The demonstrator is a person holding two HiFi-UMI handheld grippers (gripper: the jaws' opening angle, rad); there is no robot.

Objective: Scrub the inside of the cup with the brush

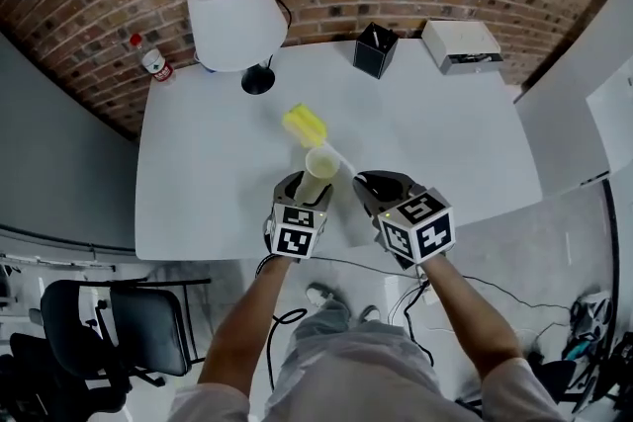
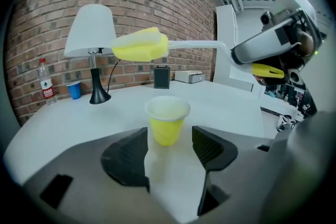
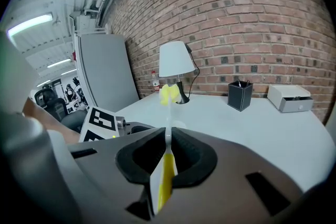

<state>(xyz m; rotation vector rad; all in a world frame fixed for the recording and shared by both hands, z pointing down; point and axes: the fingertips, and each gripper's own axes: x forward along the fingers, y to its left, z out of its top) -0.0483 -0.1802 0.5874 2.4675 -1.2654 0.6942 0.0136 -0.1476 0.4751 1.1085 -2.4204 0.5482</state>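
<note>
Just past the jaw tips of the left tool (image 2: pixel 169 136), which stand apart, the yellow cup (image 2: pixel 167 122) sits upright on the white surface (image 2: pixel 79 118). Above it hangs the brush (image 2: pixel 140 45), its handle clamped in the right tool (image 3: pixel 168 153).

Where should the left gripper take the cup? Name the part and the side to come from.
The cup stands upright and tapers downward, so clamp its yellow side wall just under the white rim, coming level from the near side, where the left gripper faces it, jaws open. That probably keeps the mouth free for the brush in the right gripper.
</note>
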